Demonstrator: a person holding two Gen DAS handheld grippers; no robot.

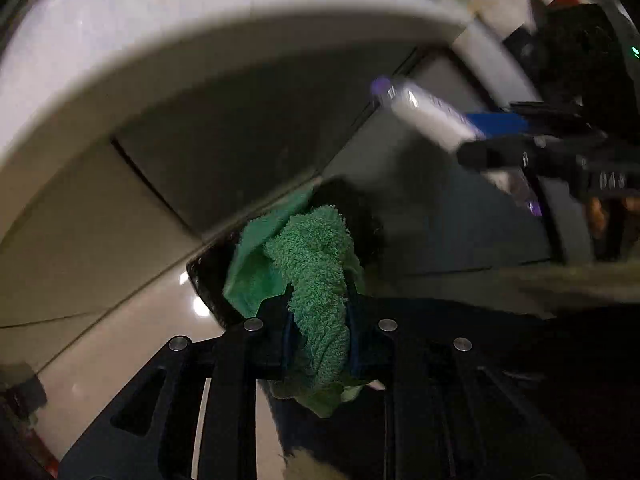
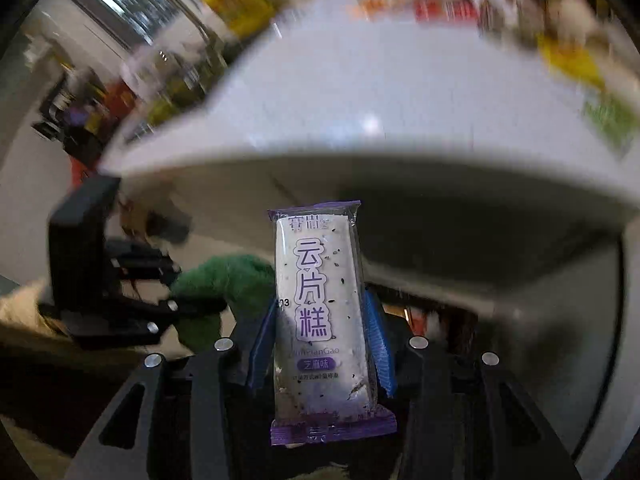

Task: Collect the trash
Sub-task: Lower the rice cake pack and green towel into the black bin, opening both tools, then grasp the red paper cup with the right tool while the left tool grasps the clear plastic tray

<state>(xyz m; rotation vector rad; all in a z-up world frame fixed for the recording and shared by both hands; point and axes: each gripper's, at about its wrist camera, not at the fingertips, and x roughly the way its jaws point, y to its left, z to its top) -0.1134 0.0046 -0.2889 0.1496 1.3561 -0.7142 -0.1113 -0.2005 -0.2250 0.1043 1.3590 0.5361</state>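
Left claw [image 1: 318, 312] pinches a fluffy green terry cloth [image 1: 316, 264]; right claw [image 2: 320, 324] clamps a flat, glossy purple-and-white snack packet [image 2: 320, 312].

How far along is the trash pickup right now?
Partway. Both items are picked up: the left gripper is shut on a green cloth, the right gripper on a purple snack packet. Both hang below the white table. No bin shows, so dropping them remains.
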